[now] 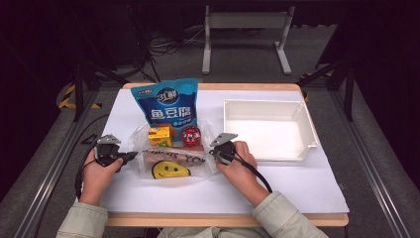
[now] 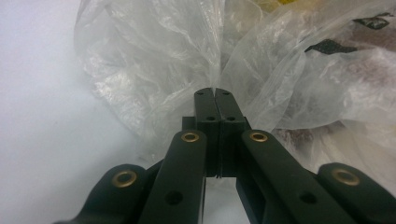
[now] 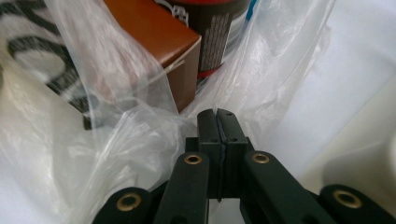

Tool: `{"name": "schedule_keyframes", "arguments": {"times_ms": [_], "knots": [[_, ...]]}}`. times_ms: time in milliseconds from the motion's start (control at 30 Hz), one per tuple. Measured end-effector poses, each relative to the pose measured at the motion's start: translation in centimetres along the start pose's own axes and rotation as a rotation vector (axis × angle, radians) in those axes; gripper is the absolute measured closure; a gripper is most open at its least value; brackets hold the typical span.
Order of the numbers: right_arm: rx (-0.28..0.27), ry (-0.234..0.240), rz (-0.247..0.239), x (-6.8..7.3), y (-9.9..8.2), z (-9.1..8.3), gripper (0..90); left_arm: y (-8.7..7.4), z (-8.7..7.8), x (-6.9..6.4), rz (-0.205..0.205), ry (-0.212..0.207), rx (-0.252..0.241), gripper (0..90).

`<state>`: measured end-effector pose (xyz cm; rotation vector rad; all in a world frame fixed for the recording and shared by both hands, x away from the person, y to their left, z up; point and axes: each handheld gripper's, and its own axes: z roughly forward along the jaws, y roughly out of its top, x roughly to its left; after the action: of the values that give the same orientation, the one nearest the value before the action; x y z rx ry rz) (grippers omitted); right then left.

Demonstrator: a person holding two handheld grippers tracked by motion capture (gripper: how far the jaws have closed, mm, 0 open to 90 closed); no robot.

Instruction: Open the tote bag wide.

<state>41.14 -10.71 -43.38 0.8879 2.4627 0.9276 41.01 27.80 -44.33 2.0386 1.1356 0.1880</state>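
A clear plastic bag [image 1: 148, 157] with a yellow smiley face lies on the white table in front of the person. A brown box [image 3: 154, 32] and a dark can with a red band [image 3: 219, 37] sit in it. My left gripper [image 1: 132, 156] is at the bag's left edge, its jaws shut on a gathered fold of the film [image 2: 154, 60]. At the bag's right edge my right gripper [image 1: 213, 151] is shut as well, with thin film [image 3: 116, 140] caught between its jaws. The jaw tips meet in both the left gripper view [image 2: 215, 91] and the right gripper view [image 3: 217, 112].
A blue snack bag [image 1: 167, 103] stands behind the plastic bag, with a yellow box [image 1: 161, 135] and a red can [image 1: 191, 135] in front of it. A white tray [image 1: 225, 121] lies at the right. Bare white table surface [image 1: 297, 188] stretches along the near edge.
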Motion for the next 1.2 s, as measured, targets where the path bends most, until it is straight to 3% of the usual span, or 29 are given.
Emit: {"name": "schedule_keyframes", "arguments": {"times_ms": [67,167,267,333,400,467,533,600,667,733,867,1067,1133,1167,1200], "knots": [[0.011,0.014,0.010,0.0,-0.2,0.3,90.0,0.4,0.4,-0.2,0.023,-0.018,-0.036,90.0],[0.024,0.021,0.003,0.2,-0.3,0.2,90.0,0.6,0.4,-0.3,0.041,0.000,-0.057,90.0],[0.027,0.026,0.002,0.2,-0.5,0.0,90.0,0.5,0.3,0.0,0.028,0.016,-0.053,90.0],[0.018,0.031,0.001,0.1,-0.6,-0.1,90.0,0.2,0.3,0.3,0.009,0.021,-0.021,90.0],[0.005,0.035,0.000,0.1,-0.7,-0.2,90.0,0.1,0.1,0.4,-0.011,0.057,0.008,90.0],[-0.016,0.038,-0.002,0.2,-0.6,-0.3,89.9,0.0,-0.2,0.5,-0.037,0.052,0.022,90.0],[-0.028,0.039,-0.008,0.2,-0.6,-0.4,89.8,-0.2,-0.4,0.7,-0.043,0.072,0.051,90.0],[-0.036,0.042,-0.005,0.1,-0.6,-0.5,89.7,-0.4,-0.4,0.8,-0.035,0.101,0.079,90.0],[-0.038,0.046,0.000,0.0,-0.7,-0.5,89.7,-0.5,-0.5,0.8,-0.043,0.095,0.081,90.0],[-0.038,0.050,0.004,-0.1,-0.8,-0.5,89.7,-0.4,-0.5,0.6,-0.001,0.087,0.088,90.0],[-0.028,0.067,0.021,-0.4,-1.1,-0.8,89.7,-0.4,-0.8,0.3,0.005,0.040,0.034,89.4],[-0.037,0.081,0.036,-0.6,-1.1,-0.9,88.8,0.1,-3.2,-0.5,-0.009,0.004,-0.114,71.4],[-0.037,0.082,0.033,-0.5,-1.1,-0.9,88.7,0.2,-3.6,-0.7,-0.002,0.004,-0.133,67.0],[-0.039,0.084,0.033,-0.5,-1.1,-1.0,88.7,0.5,-4.4,-1.3,0.032,0.010,-0.199,65.4],[-0.038,0.083,0.032,-0.6,-1.1,-1.0,88.7,0.6,-4.8,-1.7,0.045,0.002,-0.226,65.4]]}}
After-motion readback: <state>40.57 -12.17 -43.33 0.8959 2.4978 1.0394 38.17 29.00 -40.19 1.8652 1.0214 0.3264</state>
